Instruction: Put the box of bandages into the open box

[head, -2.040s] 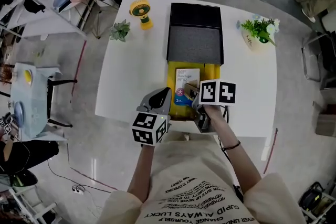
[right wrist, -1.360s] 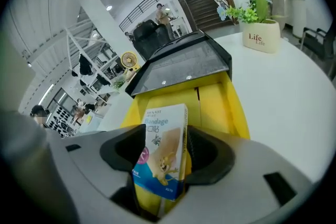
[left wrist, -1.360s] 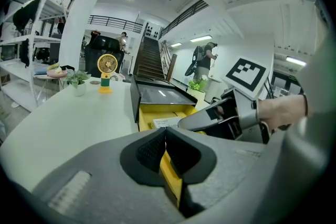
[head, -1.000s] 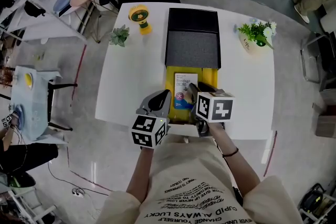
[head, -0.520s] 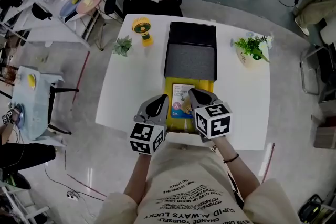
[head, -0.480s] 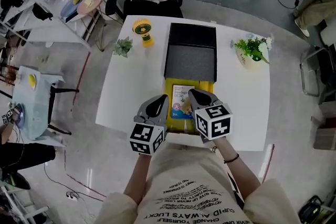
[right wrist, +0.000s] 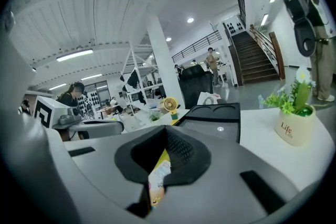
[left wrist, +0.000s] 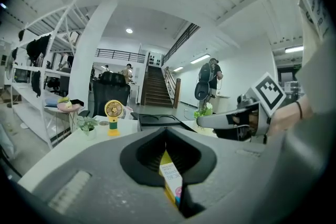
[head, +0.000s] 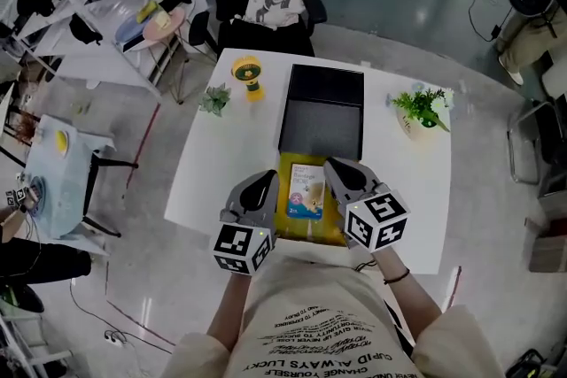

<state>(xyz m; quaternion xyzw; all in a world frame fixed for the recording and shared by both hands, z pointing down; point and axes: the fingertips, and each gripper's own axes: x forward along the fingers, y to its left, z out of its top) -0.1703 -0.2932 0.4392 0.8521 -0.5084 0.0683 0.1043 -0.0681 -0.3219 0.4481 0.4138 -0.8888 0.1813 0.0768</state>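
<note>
Since the box of bandages (head: 309, 189) already lies in the open box (head: 312, 230) at the table's (head: 213, 164) near edge, the left gripper (head: 264, 180) and right gripper (head: 333, 167), both closed and empty, should rise straight up, clear of its walls.

Head view overhead; 2 gripper views level (sharing open box (head: 321, 130)).

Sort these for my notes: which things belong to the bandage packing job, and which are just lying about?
Job: bandage box, open box, left gripper, right gripper.
Lying about: fan, small plant, potted plant.
</note>
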